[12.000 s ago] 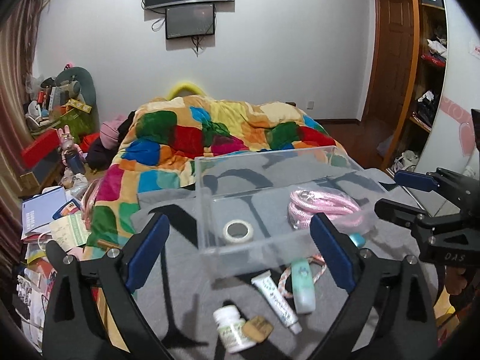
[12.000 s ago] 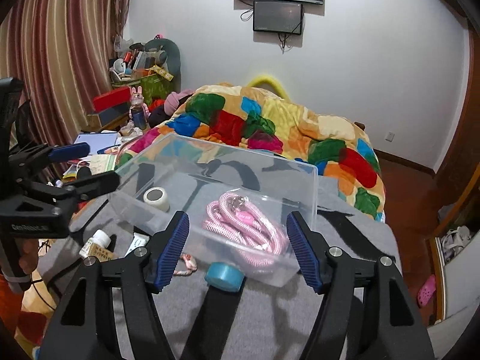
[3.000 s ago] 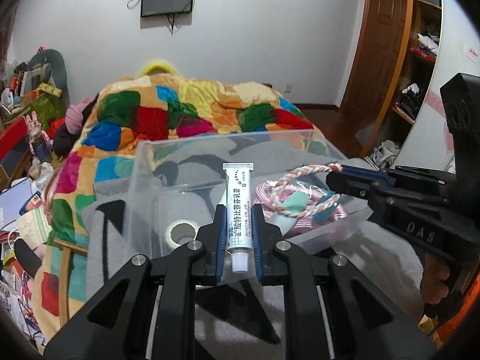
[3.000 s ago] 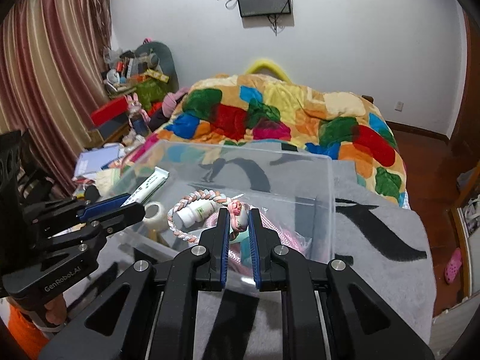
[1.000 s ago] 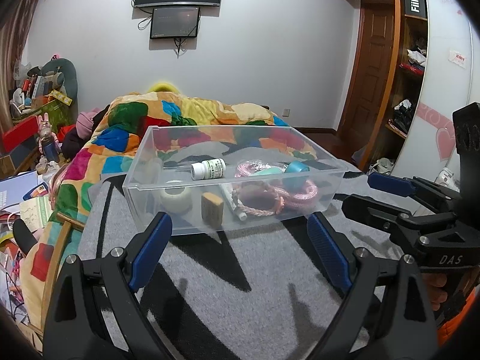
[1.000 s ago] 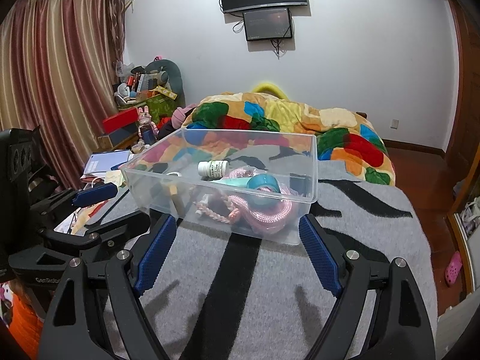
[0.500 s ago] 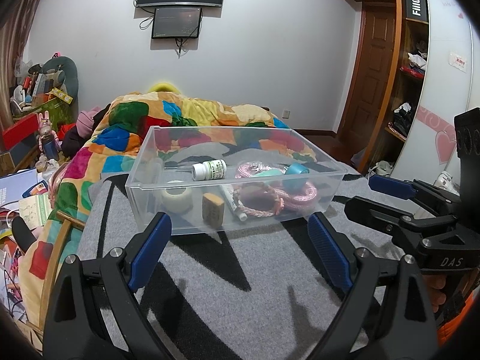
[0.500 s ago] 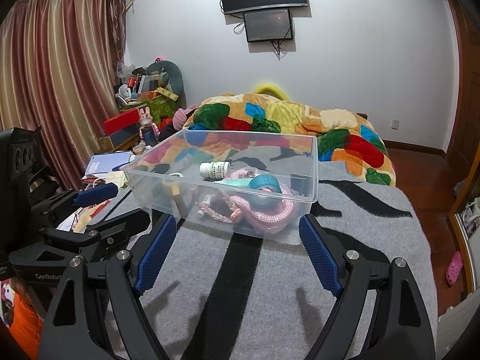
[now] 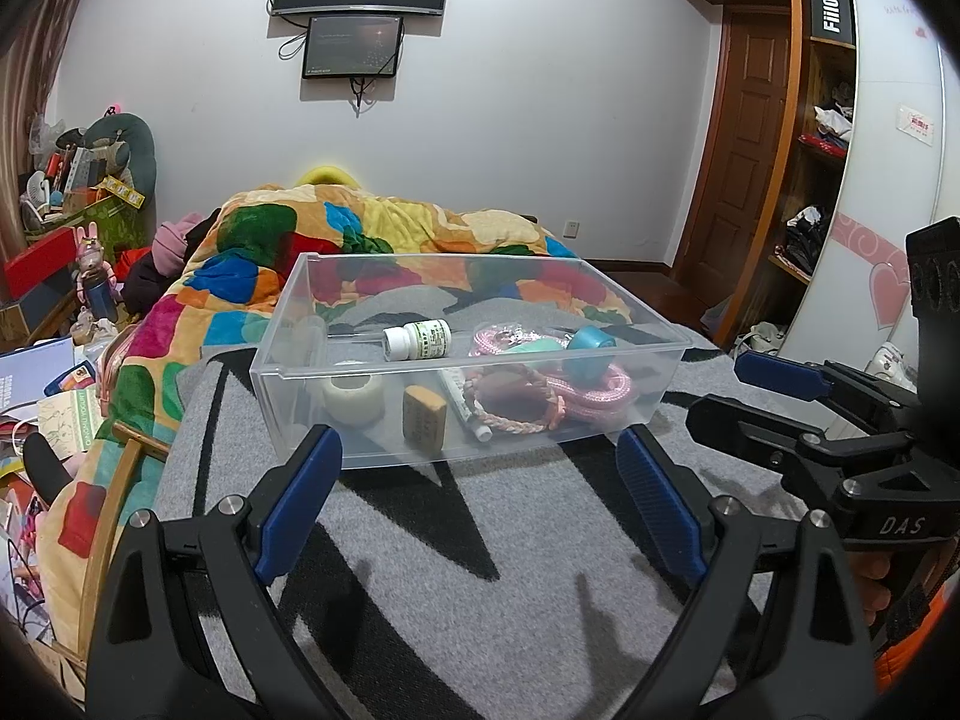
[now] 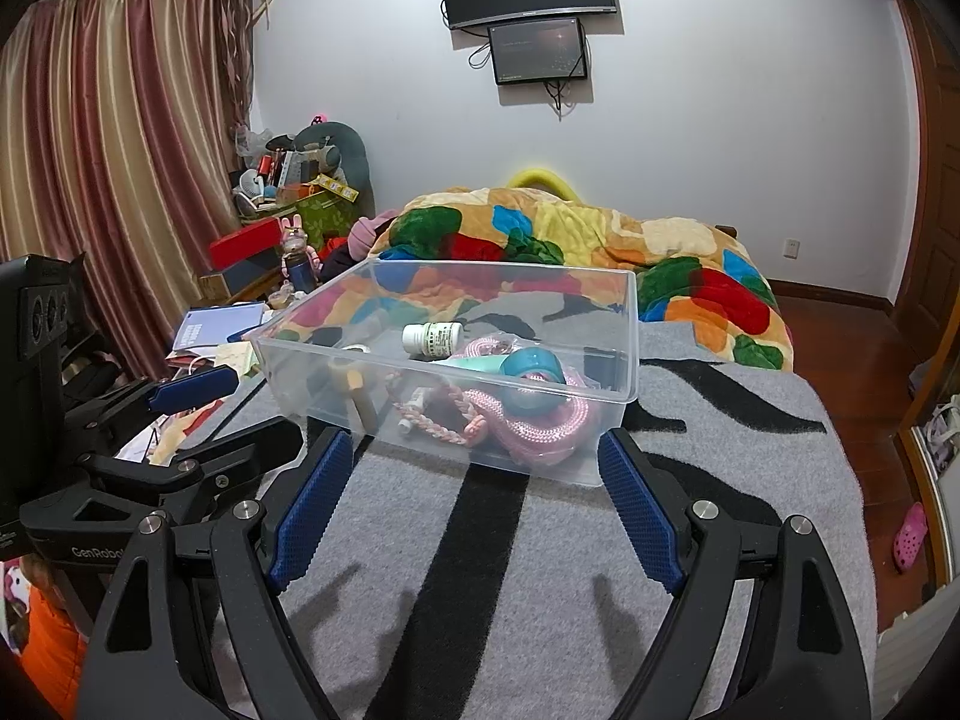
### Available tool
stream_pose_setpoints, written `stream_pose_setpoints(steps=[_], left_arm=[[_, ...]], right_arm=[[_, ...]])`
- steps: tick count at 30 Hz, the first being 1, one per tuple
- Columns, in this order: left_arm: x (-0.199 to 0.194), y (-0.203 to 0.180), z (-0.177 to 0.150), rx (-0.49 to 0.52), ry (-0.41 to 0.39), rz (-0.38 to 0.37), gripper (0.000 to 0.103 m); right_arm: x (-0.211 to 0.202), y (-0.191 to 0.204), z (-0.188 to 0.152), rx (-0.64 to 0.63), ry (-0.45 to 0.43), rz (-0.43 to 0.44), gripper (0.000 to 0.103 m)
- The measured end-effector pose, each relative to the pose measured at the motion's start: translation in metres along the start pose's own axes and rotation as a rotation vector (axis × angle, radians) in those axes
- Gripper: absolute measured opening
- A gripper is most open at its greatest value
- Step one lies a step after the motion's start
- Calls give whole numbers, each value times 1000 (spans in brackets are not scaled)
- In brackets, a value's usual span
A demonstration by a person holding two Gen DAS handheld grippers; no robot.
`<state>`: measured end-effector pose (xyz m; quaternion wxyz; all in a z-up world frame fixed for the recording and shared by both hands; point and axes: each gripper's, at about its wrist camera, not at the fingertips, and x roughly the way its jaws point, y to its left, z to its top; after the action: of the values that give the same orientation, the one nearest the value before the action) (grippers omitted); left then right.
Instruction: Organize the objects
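Observation:
A clear plastic box [image 9: 282,360] [image 10: 624,372] stands on a grey and black blanket. It holds a white pill bottle [image 9: 418,339] [image 10: 432,338], a white tape roll [image 9: 354,399], a tan block [image 9: 424,419], a white tube [image 9: 465,411], a braided bracelet [image 9: 510,399] [image 10: 435,423], a pink rope [image 9: 600,390] [image 10: 528,426] and a blue tape roll [image 9: 588,354] [image 10: 531,381]. My left gripper [image 9: 480,468] is open and empty, just in front of the box. My right gripper [image 10: 474,480] is open and empty too, close to the box's near wall.
A bed with a colourful patchwork quilt [image 9: 360,240] [image 10: 600,240] lies behind the box. Cluttered books and toys [image 9: 60,330] sit at the left. A wooden door and shelves [image 9: 810,150] are at the right. Curtains [image 10: 108,150] hang at the left.
Over the last second almost nothing moved. Three seconds ago my left gripper held the white tube and my right held the bracelet; both now lie in the box.

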<state>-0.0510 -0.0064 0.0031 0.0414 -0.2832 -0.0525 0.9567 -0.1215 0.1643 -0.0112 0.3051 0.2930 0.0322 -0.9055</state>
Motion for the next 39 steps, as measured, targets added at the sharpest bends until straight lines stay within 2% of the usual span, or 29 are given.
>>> stream_pose_setpoints(steps=[39], left_arm=[[0, -7, -2, -12, 11, -10, 95]], right_arm=[[-1, 4, -2, 2, -1, 3, 82]])
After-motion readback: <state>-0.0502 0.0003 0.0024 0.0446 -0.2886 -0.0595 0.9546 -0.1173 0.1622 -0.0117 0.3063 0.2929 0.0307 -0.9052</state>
